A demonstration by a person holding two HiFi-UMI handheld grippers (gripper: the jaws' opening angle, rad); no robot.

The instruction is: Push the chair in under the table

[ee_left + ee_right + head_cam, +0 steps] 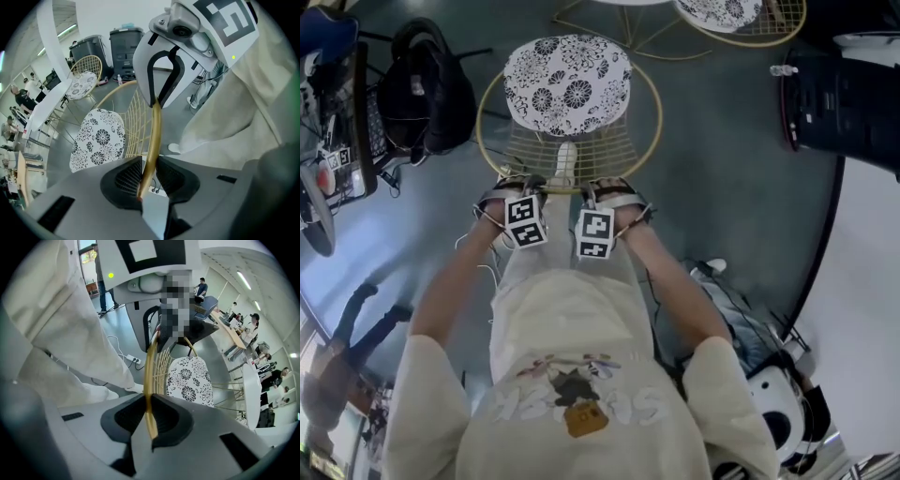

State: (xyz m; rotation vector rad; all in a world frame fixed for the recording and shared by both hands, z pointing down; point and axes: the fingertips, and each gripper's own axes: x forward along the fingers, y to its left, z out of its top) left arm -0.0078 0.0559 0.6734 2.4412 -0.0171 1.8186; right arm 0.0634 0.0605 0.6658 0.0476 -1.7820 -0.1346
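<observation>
A gold wire chair [581, 141] with a black-and-white flowered cushion [567, 84] stands on the grey floor right in front of me. My left gripper [521, 186] and right gripper [606, 189] sit side by side on the top rim of its backrest, both pointing steeply down. In the left gripper view the gold rim [152, 140] runs between the pads, and the left gripper [149, 176] is shut on it. In the right gripper view the right gripper [149, 414] is likewise shut on the rim [149, 376]. The white round table [49, 101] lies beyond the chair.
A second flowered chair [722, 13] stands at the table's far side. A black backpack [427, 84] lies to the left, a dark cabinet [844, 94] to the right, a white helmet [783, 412] near my right side. A power strip [131, 360] lies on the floor. People stand in the background.
</observation>
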